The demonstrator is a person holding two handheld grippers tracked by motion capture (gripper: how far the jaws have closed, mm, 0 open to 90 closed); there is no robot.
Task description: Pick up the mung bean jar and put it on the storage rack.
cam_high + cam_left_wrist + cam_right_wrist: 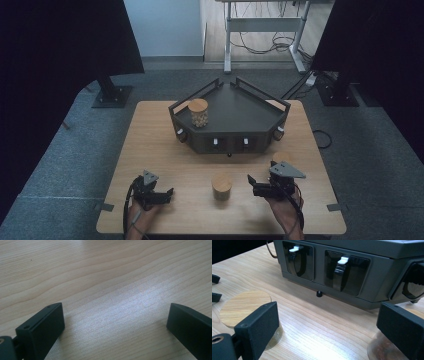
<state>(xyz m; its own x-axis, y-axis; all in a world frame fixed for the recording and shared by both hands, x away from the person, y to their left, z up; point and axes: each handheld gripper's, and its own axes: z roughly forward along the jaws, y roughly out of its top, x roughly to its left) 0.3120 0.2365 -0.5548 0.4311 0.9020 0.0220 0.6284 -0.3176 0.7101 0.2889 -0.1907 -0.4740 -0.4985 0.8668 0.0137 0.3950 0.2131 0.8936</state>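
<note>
A second jar (384, 350) is half hidden behind the right gripper (256, 186), its contents hard to make out. The wood-lidded jar (221, 186) stands near the table's (150, 150) front edge, between the grippers. Both the right and the left gripper (167, 194) have jaws spread, empty. Grey carpet surrounds the table; a dark console (235, 112) sits at its far edge.

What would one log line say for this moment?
left gripper: open, empty | right gripper: open, empty | jar: on table between them | second jar: on tray
</note>
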